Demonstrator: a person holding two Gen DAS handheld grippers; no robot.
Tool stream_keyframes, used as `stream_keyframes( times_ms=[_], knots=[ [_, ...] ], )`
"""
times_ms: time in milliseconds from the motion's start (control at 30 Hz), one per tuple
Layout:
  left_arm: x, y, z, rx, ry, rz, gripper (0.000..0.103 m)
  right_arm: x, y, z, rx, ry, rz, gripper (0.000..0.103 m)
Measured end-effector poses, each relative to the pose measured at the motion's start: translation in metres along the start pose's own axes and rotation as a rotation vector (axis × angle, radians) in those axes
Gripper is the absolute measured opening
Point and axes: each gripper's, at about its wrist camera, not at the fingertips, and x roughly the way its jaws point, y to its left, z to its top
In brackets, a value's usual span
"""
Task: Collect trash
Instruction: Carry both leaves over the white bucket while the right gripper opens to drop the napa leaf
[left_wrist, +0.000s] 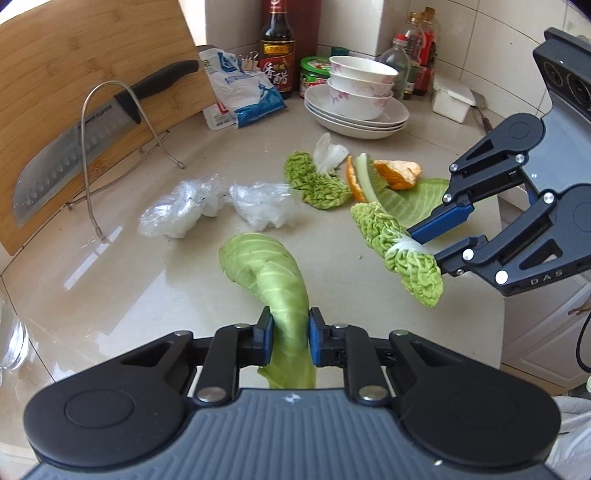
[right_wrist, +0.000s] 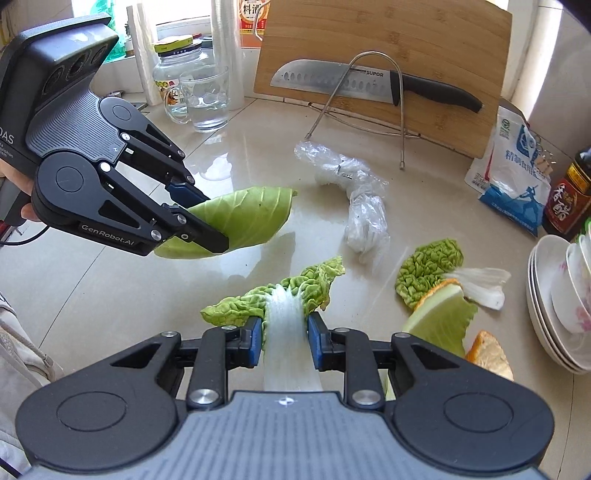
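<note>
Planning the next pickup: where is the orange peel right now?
In the left wrist view the orange peel lies on the counter right of centre, among leaf scraps, in front of the stacked plates.

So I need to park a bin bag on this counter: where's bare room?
Bare counter lies in front of the glass mug, and between the crumpled plastic wrap and the stacked plates. It's crowded around the orange peel and crinkled leaf.

Home kitchen: knife (right_wrist: 373, 86), stacked bowls (left_wrist: 360, 86)

Right claw (right_wrist: 284, 341) pinches a crinkled leaf (right_wrist: 280, 295); left claw (right_wrist: 201, 218) grips a smooth leaf (right_wrist: 251, 214).
</note>
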Motion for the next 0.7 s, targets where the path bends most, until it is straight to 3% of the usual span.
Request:
stream_keyframes(
  times_ms=[367, 700],
  knots=[
    [-0.017, -0.070, 0.009, 0.138, -0.026, -0.154, 0.017, -0.063, 0.019, -0.077, 0.173, -0.049, -0.132, 0.029],
    [-0.013, -0.152, 0.013, 0.295, -0.030, -0.324, 0.017, -0.118, 0.038, -0.180, 0.439, -0.015, -0.314, 0.030]
  ],
)
